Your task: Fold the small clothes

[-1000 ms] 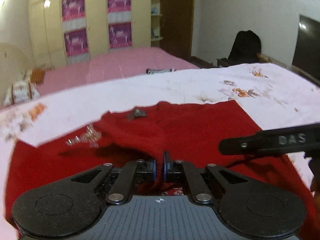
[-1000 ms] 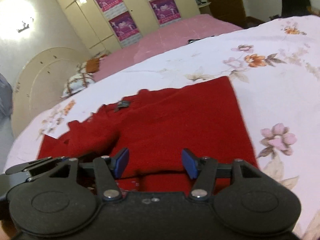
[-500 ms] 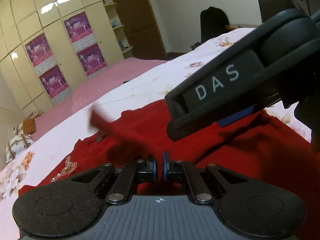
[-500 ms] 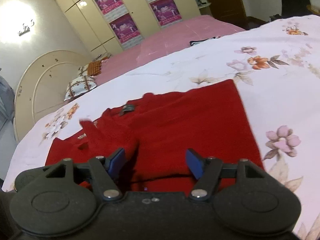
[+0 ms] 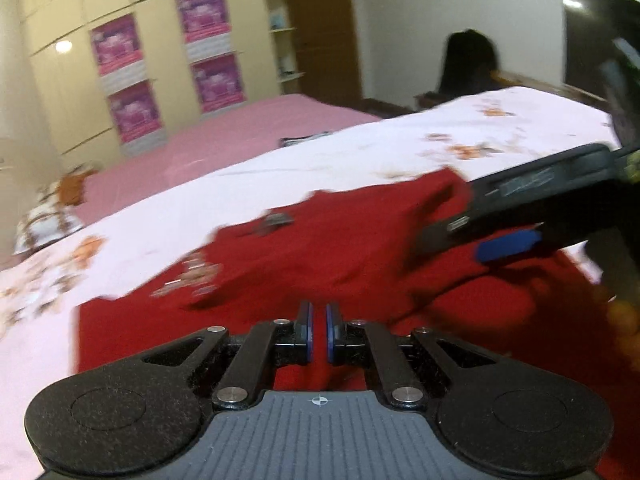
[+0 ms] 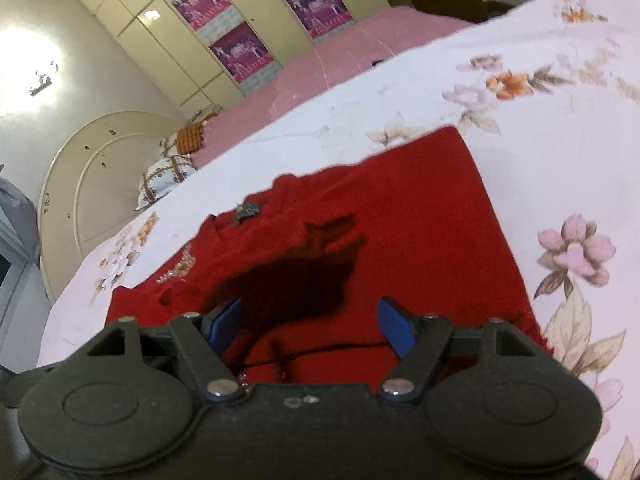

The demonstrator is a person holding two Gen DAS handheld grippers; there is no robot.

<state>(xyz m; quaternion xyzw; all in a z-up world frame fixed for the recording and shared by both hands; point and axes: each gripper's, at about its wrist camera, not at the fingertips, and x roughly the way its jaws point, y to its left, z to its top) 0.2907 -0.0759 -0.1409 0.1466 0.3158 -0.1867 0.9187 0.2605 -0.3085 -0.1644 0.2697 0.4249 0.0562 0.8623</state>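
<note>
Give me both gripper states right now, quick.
Left gripper: shut on a fold of the red garment.
Right gripper: open, jaws just widening, gripping nothing.

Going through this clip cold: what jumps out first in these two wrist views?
The red garment dominates, spread on the floral bedsheet in the middle of both views, a silvery decoration near its far edge. The left gripper is shut at the garment's near edge, seemingly pinching cloth. The right gripper, jaws wide and just opening, hovers over the cloth with nothing clamped.
</note>
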